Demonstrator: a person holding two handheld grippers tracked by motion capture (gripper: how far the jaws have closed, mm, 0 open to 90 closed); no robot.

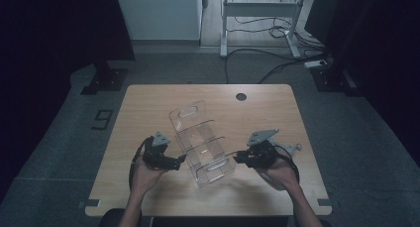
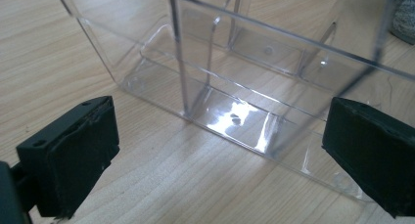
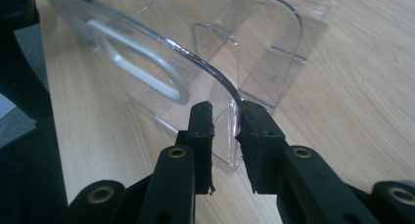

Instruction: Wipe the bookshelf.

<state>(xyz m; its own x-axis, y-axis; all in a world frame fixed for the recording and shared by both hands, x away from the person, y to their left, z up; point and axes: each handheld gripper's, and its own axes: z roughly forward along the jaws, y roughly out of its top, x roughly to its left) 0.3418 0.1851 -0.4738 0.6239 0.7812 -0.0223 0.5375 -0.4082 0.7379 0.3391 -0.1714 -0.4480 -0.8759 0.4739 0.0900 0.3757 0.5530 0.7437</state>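
i see one clear acrylic rack [image 1: 200,143] on the counter [image 1: 148,103]; my right claw [image 3: 226,120] pinches its edge, left claw [image 2: 220,150] spread wide

A clear, glossy plastic tiered holder [image 1: 202,145] with smooth, light-catching walls lies on a pale, matt wood-grain table [image 1: 148,108], beside two grippers' matt black jaw pads [image 3: 203,131] with rough, slightly frayed edges.

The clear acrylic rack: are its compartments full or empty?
Empty: through the clear acrylic rack only bare wooden table shows in every compartment.
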